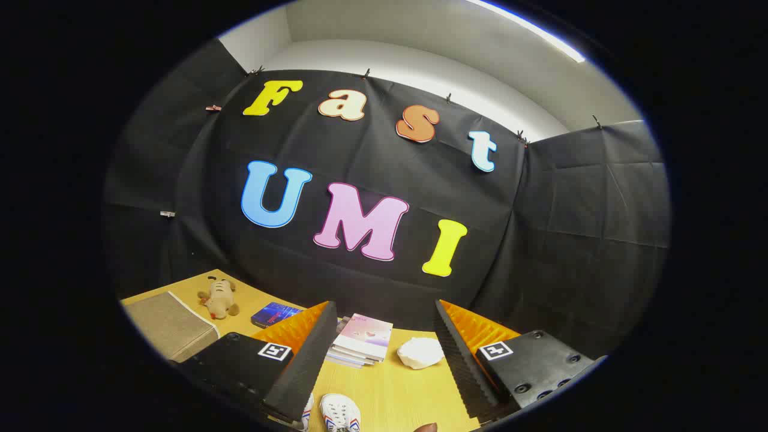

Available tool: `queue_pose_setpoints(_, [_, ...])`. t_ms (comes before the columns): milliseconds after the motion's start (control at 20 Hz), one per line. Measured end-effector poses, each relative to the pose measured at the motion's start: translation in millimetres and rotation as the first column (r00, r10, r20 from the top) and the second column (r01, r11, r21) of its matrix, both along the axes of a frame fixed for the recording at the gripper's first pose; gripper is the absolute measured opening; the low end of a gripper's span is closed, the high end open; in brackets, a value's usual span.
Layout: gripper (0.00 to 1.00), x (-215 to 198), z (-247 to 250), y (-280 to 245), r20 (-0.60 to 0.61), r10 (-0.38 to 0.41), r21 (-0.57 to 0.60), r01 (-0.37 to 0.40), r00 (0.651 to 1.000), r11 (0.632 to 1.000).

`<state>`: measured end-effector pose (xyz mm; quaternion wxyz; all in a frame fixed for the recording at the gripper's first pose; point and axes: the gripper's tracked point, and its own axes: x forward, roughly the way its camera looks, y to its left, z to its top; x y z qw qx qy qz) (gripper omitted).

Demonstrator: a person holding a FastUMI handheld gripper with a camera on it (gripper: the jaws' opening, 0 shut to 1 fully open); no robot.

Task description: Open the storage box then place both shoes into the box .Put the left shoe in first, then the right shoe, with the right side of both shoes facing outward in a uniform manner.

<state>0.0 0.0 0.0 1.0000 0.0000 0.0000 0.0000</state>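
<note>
Item, gripper [384,360]: we log its fingers spread wide with nothing between them but bare tabletop [396,390], held high and tilted upward so that it looks mostly at the booth wall rather than down at the work.

Item, white shoe [340,413]: lies at the near edge of the tabletop, just inside the left finger; a second shoe [307,411] peeks out from behind that finger (too little shows to tell left from right).

Item, storage box [171,327]: the tan fabric block at the left edge of the tabletop is, we judge, the box, lid apparently on.

Item, clutter: a plush toy [218,298] and a blue book [275,314] near the far-left side, a stack of booklets [362,340] and a crumpled white object [420,351] toward the far edge, beyond the fingers.

Risks, as we judge them: the box sits well apart from the fingers' line, so a hurried swing could clip the plush toy; grabbing a shoe before opening the box breaks the order; with the shoes so close beneath, the wrong one may be taken first
</note>
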Motion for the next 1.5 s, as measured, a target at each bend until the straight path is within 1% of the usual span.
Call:
queue_pose_setpoints(200, [0.97, 1.0, -2.7, 7.4, -0.011, 0.006, -0.001, -0.006, 1.0, 1.0])
queue_pose_setpoints(400, [0.97, 2.9, -1.3, 5.4, -0.012, -0.002, 0.03, 0.002, 1.0, 1.0])
queue_pose_setpoints(600, [0.97, 5.5, -0.9, 3.4, -0.018, -0.006, 0.031, 0.007, 1.0, 1.0])
queue_pose_setpoints(850, [0.97, 8.4, -4.5, 12.5, -0.025, 0.015, 0.027, -0.014, 1.0, 1.0])
queue_pose_setpoints(1000, [0.97, 8.6, -7.4, 28.6, -0.033, 0.076, 0.057, -0.074, 0.997, 0.996])
queue_pose_setpoints(1150, [0.97, 10.5, -9.8, 54.6, -0.041, 0.181, 0.126, -0.174, 0.983, 0.977])
queue_pose_setpoints(1300, [0.97, 8.8, -15.0, 85.0, -0.039, 0.305, 0.2, -0.291, 0.952, 0.936])
queue_pose_setpoints(1400, [0.97, 9.2, -20.8, 103.2, -0.041, 0.368, 0.249, -0.347, 0.929, 0.904])
queue_pose_setpoints(1450, [0.97, 8.5, -23.2, 113.4, -0.041, 0.403, 0.276, -0.377, 0.914, 0.884])
queue_pose_setpoints(1500, [0.97, 7.0, -25.3, 126.9, -0.038, 0.448, 0.309, -0.416, 0.893, 0.855])
